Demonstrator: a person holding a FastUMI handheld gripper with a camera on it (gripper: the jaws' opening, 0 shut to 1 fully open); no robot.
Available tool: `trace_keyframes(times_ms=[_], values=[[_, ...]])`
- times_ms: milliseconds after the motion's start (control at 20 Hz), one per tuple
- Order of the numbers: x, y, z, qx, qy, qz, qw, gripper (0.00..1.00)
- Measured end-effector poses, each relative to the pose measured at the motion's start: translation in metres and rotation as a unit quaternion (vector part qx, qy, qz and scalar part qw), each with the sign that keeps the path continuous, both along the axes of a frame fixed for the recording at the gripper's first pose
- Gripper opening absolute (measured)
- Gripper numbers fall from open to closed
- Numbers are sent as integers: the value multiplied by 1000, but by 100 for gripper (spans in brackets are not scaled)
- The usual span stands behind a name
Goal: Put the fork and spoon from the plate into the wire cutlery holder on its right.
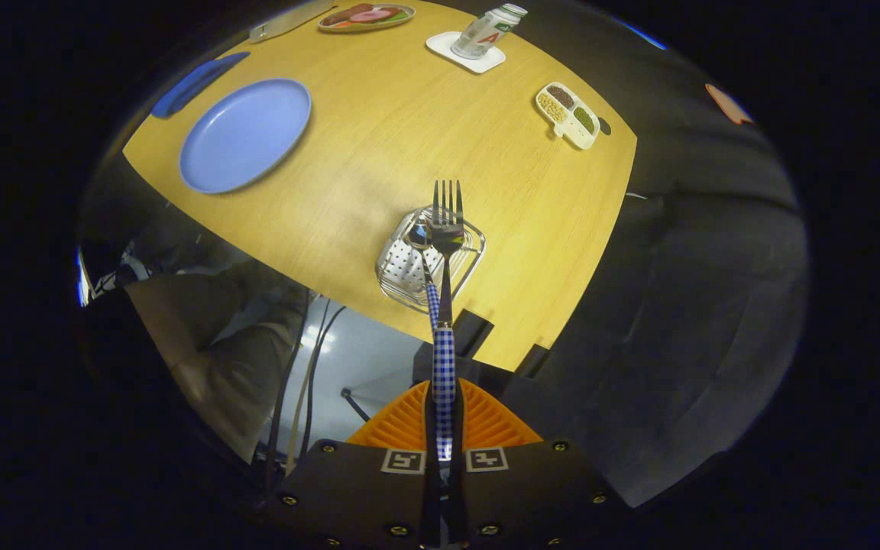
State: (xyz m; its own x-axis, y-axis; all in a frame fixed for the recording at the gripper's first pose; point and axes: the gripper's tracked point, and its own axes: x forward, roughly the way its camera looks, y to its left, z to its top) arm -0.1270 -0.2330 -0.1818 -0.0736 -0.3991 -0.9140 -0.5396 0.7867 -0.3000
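My gripper (444,401) is shut on the blue-checked handle of a fork (447,229), both fingers pressing on it. The fork points straight ahead, and its tines reach over the far rim of the wire cutlery holder (398,263) on the wooden table. A spoon (418,235) with the same checked handle stands in the holder, its bowl just left of the fork's head and its handle leaning back toward my fingers. The blue plate (245,136) lies bare, beyond the holder and to its left.
A divided dish of beans (568,114) sits beyond the holder to the right. A bottle (486,30) stands on a white coaster (464,55) at the far side, near a food plate (366,16) and a blue flat object (195,82). A person's legs (211,336) and cables show below the table's near edge.
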Motion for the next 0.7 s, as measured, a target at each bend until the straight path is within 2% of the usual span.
trace_keyframes(times_ms=[250,550,700], values=[[3,-21,-7,-38,73,58,995,5],[25,-33,-24,-91,158,130,975,5],[40,-30,-39,-91,171,139,971,5]])
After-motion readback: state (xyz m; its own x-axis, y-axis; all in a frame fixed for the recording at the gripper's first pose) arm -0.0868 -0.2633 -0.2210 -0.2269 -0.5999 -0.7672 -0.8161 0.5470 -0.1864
